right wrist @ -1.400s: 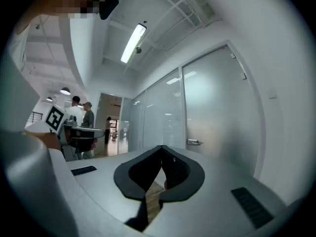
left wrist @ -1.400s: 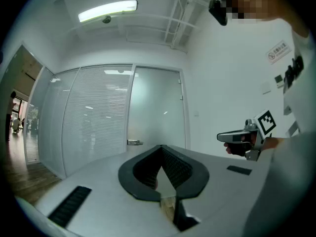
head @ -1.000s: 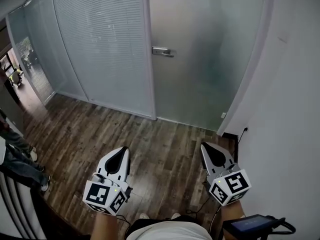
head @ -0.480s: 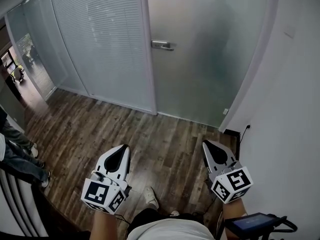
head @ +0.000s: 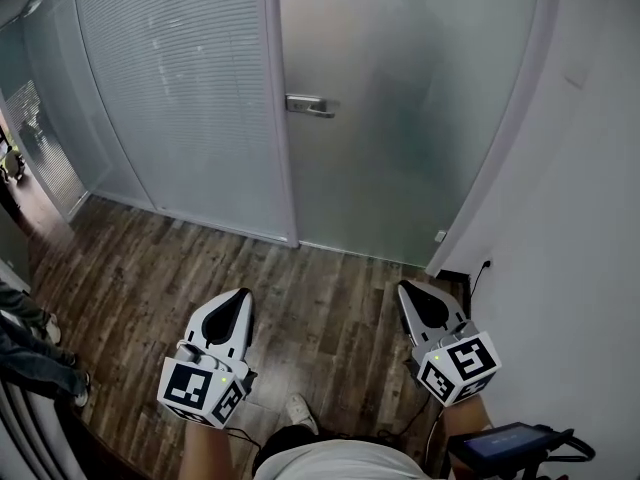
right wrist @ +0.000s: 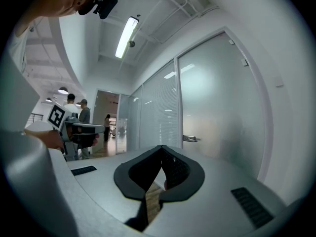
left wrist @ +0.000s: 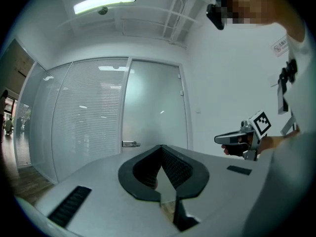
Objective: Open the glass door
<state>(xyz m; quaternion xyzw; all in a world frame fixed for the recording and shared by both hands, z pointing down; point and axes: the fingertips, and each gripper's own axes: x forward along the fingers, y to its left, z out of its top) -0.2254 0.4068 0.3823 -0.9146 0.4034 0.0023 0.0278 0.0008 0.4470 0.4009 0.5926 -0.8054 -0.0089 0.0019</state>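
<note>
- Head view: glass door [head: 400,118] is frosted and closed, straight ahead across a strip of wood floor [head: 330,288]. Its handle [head: 308,105] sits at the door's left edge, beside the glass partition [head: 180,98] with blinds.
- Head view: left gripper [head: 240,298] and right gripper [head: 406,290] are held level, side by side, low in frame. Both are well apart from the door, and neither is near the handle.
- Head view, change: compared with a second ago, the door edge and handle sit further left in frame. A shoe [head: 298,411] now shows mid-step between the arms. The person is walking up to the door and carrying both grippers along.
- Left gripper view: left gripper [left wrist: 161,150] has its fingers together, tips meeting, nothing between them. The handle [left wrist: 130,143] shows far beyond, a little left of the tips. The right gripper [left wrist: 219,139] is at the right, held in a hand.
- Right gripper view: right gripper [right wrist: 162,149] has its fingers closed on nothing. The handle [right wrist: 190,138] is just right of the tips and far off, and the door [right wrist: 222,107] fills the right side. The left gripper [right wrist: 96,128] is at the left, with people [right wrist: 76,107] standing in the corridor behind it.
- Meaning for the task: this looks like the approach stage, with no contact and the door not yet opened.
- Next step, as a judgement: close the gap, then get one gripper onto the lever, either by spreading its fingers or by pressing down with the closed tips. Closed tips may slip off the lever.
</note>
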